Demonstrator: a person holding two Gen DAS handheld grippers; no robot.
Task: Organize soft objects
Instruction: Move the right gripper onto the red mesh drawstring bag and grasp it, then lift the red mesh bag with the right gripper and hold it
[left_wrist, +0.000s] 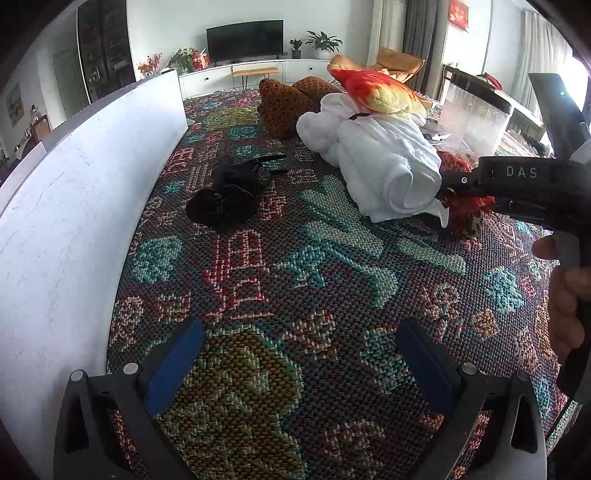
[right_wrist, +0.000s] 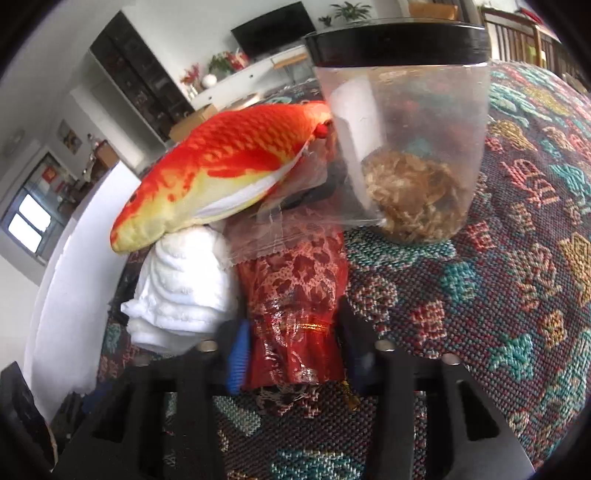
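Note:
A pile of soft things lies on the patterned woven cover (left_wrist: 295, 258). A white towel (left_wrist: 384, 162) carries a red and yellow plush fish (left_wrist: 380, 92); both also show in the right wrist view, towel (right_wrist: 184, 284) and fish (right_wrist: 221, 170). My right gripper (right_wrist: 295, 358) is shut on a red, gold-patterned cloth (right_wrist: 295, 306); it also shows in the left wrist view (left_wrist: 461, 206), with the right gripper (left_wrist: 458, 184) beside the towel. My left gripper (left_wrist: 299, 354) is open and empty above the cover, well short of the pile.
A clear plastic bin with a black rim (right_wrist: 406, 122) stands just behind the red cloth, brownish fluff inside. A black strap bundle (left_wrist: 229, 188) lies at left. Brown knit cushions (left_wrist: 288, 103) lie behind the towel. A white board (left_wrist: 74, 206) borders the left side.

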